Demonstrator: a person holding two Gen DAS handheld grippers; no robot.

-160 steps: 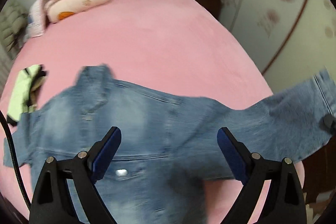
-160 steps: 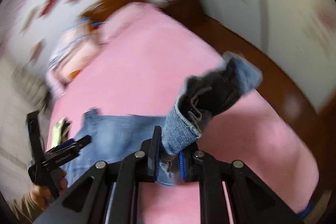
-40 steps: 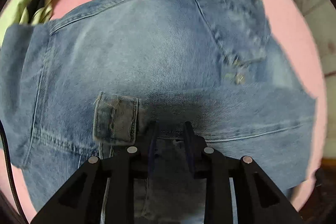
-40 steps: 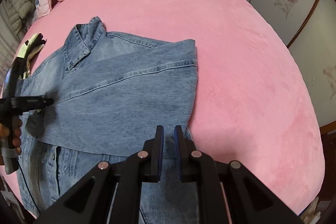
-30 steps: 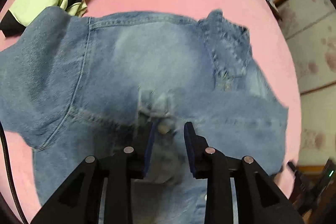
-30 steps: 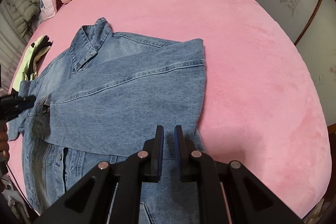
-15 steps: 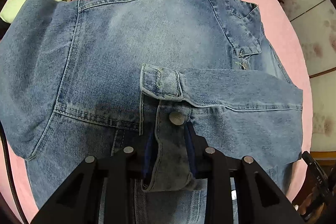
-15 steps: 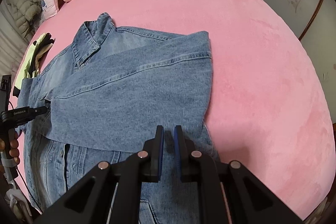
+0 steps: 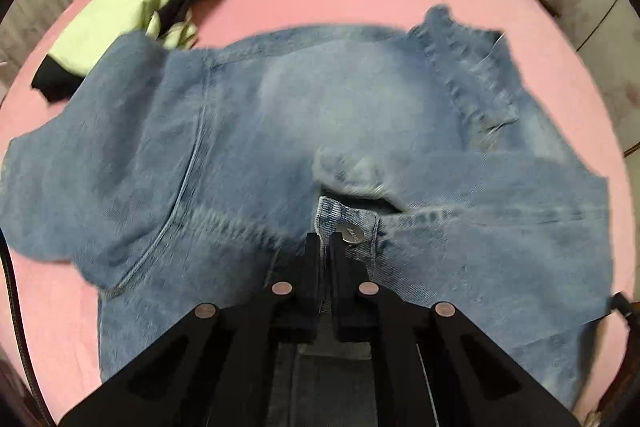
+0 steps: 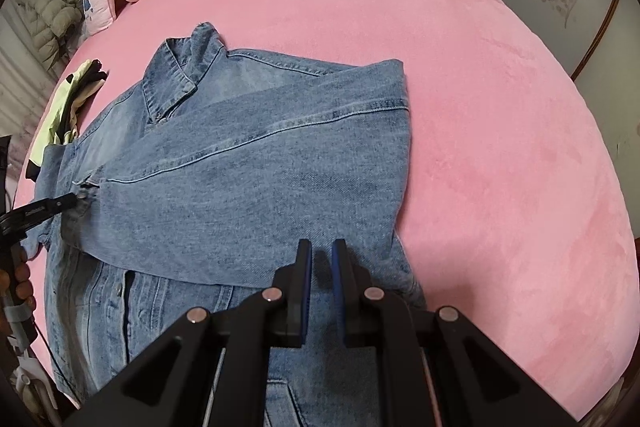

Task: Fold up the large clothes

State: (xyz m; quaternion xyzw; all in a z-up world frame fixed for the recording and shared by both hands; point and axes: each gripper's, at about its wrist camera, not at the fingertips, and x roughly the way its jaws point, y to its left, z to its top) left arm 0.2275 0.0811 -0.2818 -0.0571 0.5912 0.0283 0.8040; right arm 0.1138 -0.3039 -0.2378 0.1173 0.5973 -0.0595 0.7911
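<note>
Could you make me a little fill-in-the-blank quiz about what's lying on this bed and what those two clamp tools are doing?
1. The denim jacket lies on a bed covered in ____ fabric.
2. One ____ of the jacket is folded across its front.
3. Beside the jacket's shoulder lies a crumpled garment coloured pale green and ____.
4. The left gripper has its fingers pressed together next to a metal ____ on the cuff, while the right gripper hangs over the jacket.

Missing words: pink; sleeve; black; button
</note>
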